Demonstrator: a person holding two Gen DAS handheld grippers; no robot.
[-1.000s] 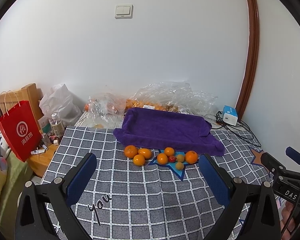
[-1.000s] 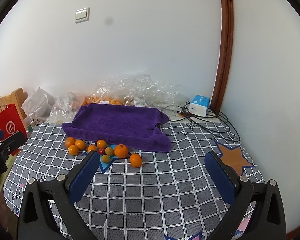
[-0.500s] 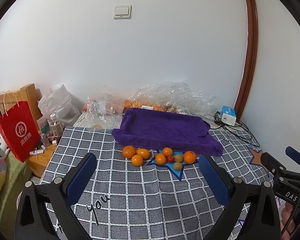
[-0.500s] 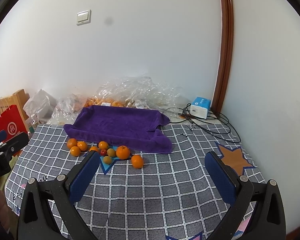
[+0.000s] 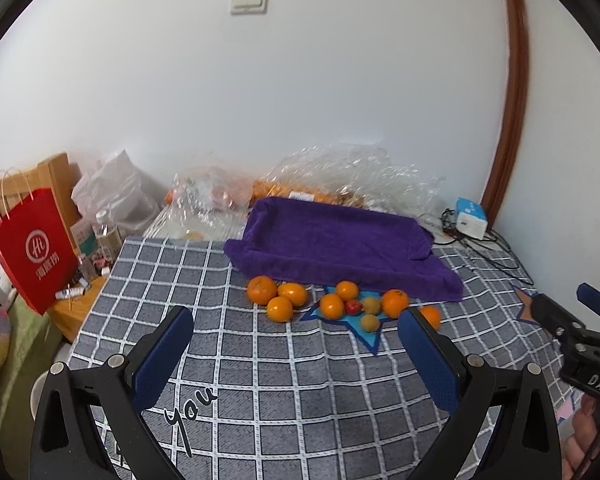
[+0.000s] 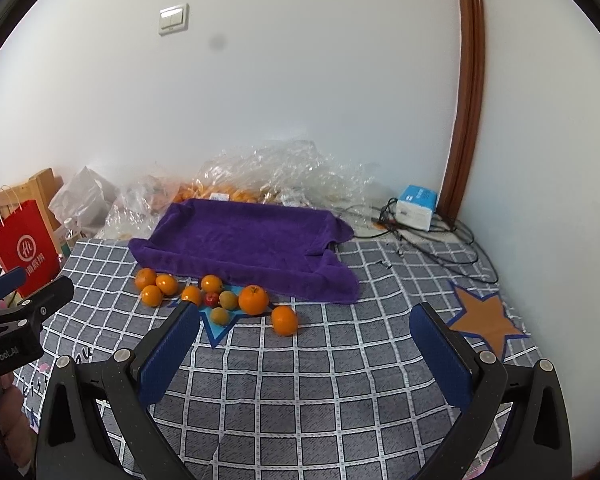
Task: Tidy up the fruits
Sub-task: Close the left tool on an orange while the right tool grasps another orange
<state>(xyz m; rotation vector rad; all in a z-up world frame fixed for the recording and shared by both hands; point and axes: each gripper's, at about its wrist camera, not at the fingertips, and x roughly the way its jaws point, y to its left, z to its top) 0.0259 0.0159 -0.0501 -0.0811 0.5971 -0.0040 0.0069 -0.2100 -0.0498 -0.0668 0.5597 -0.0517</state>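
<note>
Several oranges (image 5: 278, 300) (image 6: 253, 300) lie in a loose row on the grey checked cloth, with a small red fruit (image 5: 353, 307) (image 6: 210, 299) and two yellow-green fruits (image 5: 369, 323) (image 6: 220, 315) among them. One orange (image 6: 284, 320) sits apart at the right end. Behind them rests a purple towel-lined tray (image 5: 340, 240) (image 6: 244, 240) with nothing in it. My left gripper (image 5: 296, 344) hangs open, short of the fruit. My right gripper (image 6: 306, 342) is open too, just before the lone orange. Nothing is between either pair of fingers.
Crinkled clear plastic bags (image 5: 352, 176) with more oranges lie against the wall behind the tray. A red paper bag (image 5: 32, 248) and clutter stand off the left edge. A blue-white box (image 6: 416, 206) and cables (image 6: 452, 248) sit at back right.
Both grippers have drifted slightly forward and lower toward the fruit; the view has shifted a little. Fruit and tray have not moved. Both stay open.
</note>
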